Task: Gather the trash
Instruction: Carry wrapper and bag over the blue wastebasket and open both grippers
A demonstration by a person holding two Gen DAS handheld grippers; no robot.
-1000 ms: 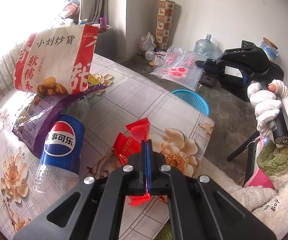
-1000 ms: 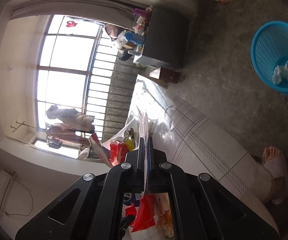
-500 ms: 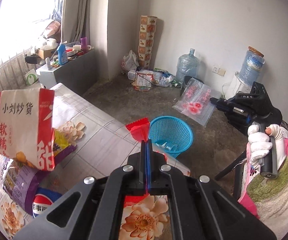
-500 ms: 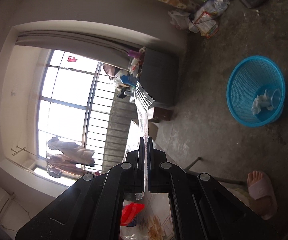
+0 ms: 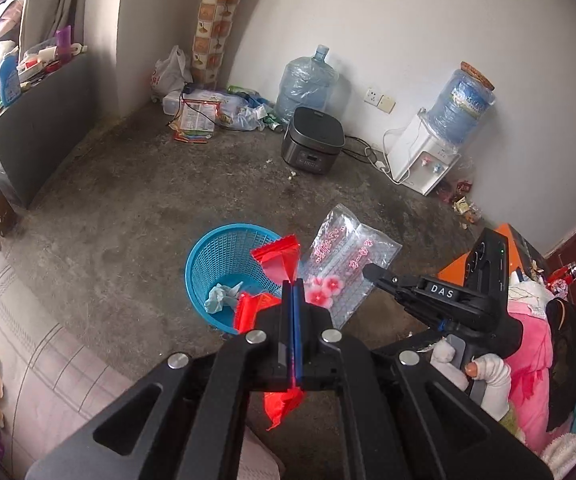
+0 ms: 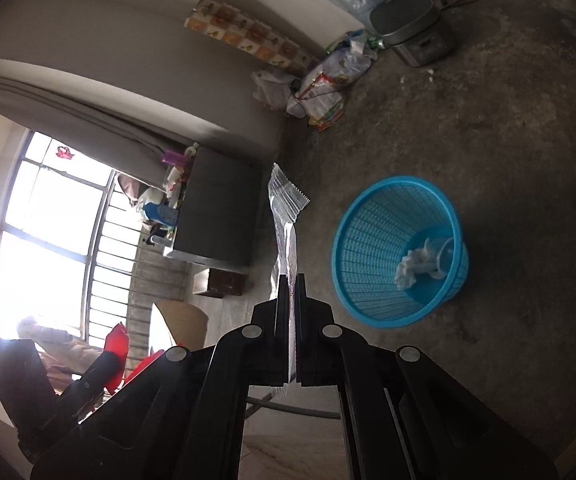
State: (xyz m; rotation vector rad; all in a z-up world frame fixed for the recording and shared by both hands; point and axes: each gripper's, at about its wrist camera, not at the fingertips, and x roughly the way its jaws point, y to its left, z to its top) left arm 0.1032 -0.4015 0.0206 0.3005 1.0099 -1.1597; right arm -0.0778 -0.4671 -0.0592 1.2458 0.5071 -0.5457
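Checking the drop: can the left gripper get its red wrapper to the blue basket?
Probably yes: the left gripper, shut on the red wrapper, points toward the blue mesh basket with nothing between.

Both tools carried their wrappers from table toward basket [image 5: 224, 256].

A: What do the right tongs [image 6: 289, 280] hold?
B: A clear wrapper [image 6: 286, 216], pinched between closed jaws; its crimped end stands beyond the tips.

A: And the bin?
B: A blue basket [image 6: 371, 304] sits on the concrete floor [image 6: 487, 128], right of the tips and apart from them, with crumpled tissue [image 6: 411, 266] inside.

A: Anything to the left?
B: The other tongs [image 6: 106, 362], low and left, carrying a red wrapper [image 6: 116, 340]. Beyond, a bright window [image 6: 48, 240] and a grey cabinet [image 6: 216, 216].
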